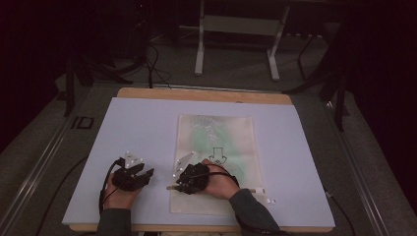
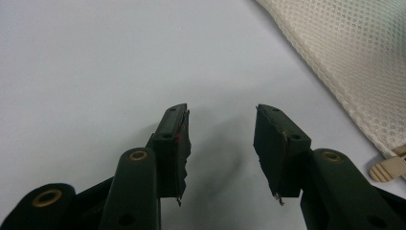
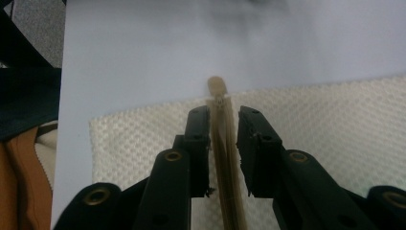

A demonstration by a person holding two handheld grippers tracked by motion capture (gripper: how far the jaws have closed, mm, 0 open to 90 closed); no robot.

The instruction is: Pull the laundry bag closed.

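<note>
A cream mesh bag (image 1: pixel 216 132) lies flat on the pale lavender board (image 1: pixel 137 128), with something green showing through it. Its tan zipper band (image 3: pixel 225 158) runs along the near edge, and the pull tab (image 3: pixel 218 88) sticks out past the bag's corner. My right gripper (image 3: pixel 224 112) straddles that band near the tab, jaws narrow, with a thin gap on each side. In the high view the right gripper (image 1: pixel 183 184) sits at the bag's near left corner. My left gripper (image 1: pixel 147 173) rests on bare board left of the bag, and its jaws (image 2: pixel 221 115) stand wide with nothing between them.
The bag's mesh edge (image 2: pixel 354 57) and the tan pull tab (image 2: pixel 389 168) lie to the right of the left gripper. The board sits on a wooden tabletop (image 1: pixel 206 94). Two small white bits (image 1: pixel 270 200) lie by the bag's near right corner. Metal frame legs (image 1: pixel 199 49) stand beyond the table.
</note>
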